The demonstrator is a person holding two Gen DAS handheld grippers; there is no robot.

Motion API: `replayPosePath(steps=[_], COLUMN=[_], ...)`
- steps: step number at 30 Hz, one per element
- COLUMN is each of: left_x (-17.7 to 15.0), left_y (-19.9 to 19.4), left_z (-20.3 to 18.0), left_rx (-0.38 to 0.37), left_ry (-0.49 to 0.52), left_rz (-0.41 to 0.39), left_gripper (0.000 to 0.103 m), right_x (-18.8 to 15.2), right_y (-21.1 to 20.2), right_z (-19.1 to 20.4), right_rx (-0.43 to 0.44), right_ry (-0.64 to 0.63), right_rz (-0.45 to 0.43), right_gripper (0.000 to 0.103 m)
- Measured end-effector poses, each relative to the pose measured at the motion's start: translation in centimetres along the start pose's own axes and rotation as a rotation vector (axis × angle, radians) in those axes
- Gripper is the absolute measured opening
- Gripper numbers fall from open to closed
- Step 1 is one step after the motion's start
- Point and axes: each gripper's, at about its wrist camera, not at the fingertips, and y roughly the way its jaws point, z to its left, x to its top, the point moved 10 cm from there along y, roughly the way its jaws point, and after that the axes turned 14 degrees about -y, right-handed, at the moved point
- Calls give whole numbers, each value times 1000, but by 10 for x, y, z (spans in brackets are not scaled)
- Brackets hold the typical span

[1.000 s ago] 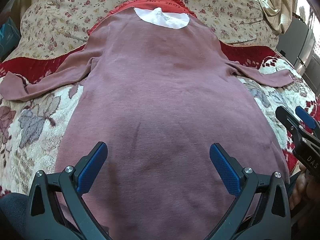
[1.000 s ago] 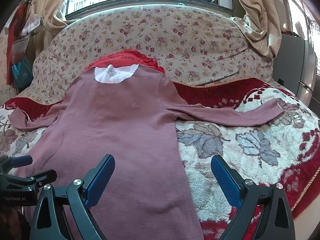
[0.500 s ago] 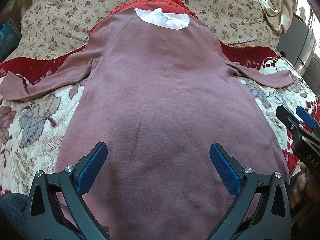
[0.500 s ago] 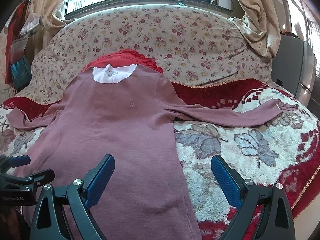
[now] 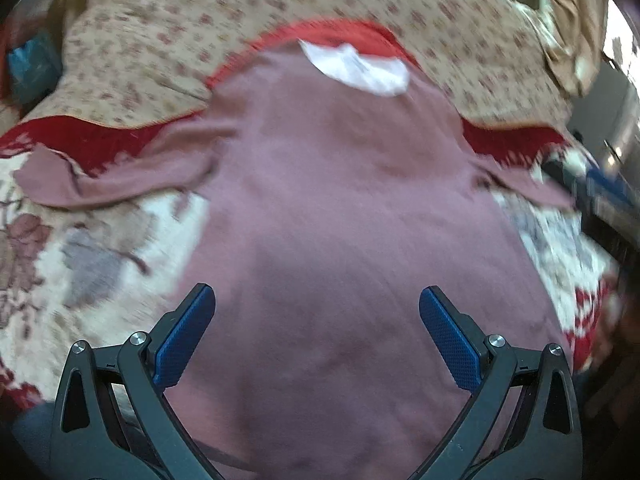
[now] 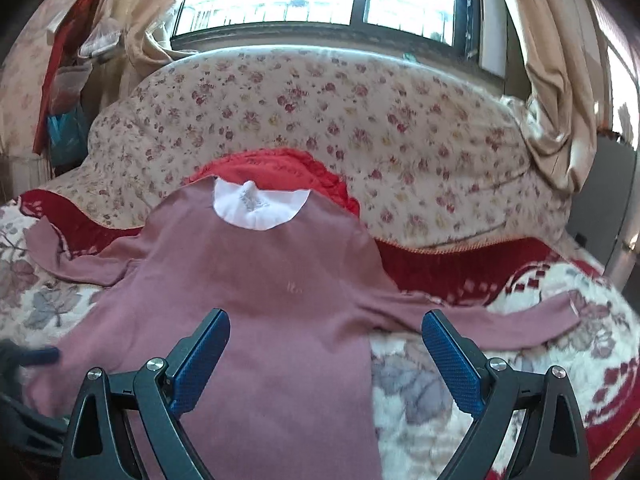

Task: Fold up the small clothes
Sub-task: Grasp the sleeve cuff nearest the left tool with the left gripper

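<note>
**Mauve top flat on blanket, both grippers empty**

Long-sleeved mauve top (image 6: pixel 260 300) lies spread face-up on the floral blanket (image 6: pixel 440 380), sleeves out to both sides. Left hand-held gripper (image 5: pixel 316 312) hovers over its lower body, jaws wide. Right hand-held gripper (image 6: pixel 326 336) over its right edge, jaws wide, holding nothing.

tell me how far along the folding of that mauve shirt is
Done: the mauve shirt lies spread face up on the blanket, both sleeves out to the sides. In hand: nothing; the left gripper and the right gripper are both open above the lower body, gripping no cloth. Left: every fold, since no sleeve or hem is turned in yet.
</note>
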Motion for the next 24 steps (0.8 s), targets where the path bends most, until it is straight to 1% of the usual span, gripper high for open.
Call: replayPosePath(steps=[3,6,7,8,12,13,15,17,19,21,22,24], left_x=[39,71,86,93,129,137,142,156,170,182,187,193], left_y=[-23,-39,-46,-48,-42,-32,-15,-1,4,7,10,12], left_z=[27,55,73,84,169,201,239,290,319,337,346,359], left_rx=[6,27,50,66,185,207,219,251,248,250,229,168], left_ry=[-78,-107,-109,-113,-167,-195,-245,-317,-345,-376,-410,-503], left_rz=[-42,-67,-88,-96,-108,-97,-59,-57,-36,-21,0,14], left_gripper=[102,102,102,102,102,102,102,98,97,97,97,97], right_x=[-3,-10,-13,-16,-24,-26,-29,-31,-32,-35,-37,-39], right_y=[4,4,6,7,7,7,6,8,10,14,16,19], right_z=[4,11,14,16,25,27,28,30,30,33,34,35], right_rx=[42,50,53,59,70,69,65,65,67,79,83,88], right_ry=[83,79,68,64,42,31,20,16,19,24,26,26], right_rz=[11,19,34,43,54,56,58,65,72,86,95,103], right_gripper=[96,96,96,96,96,96,96,96,96,96,96,96])
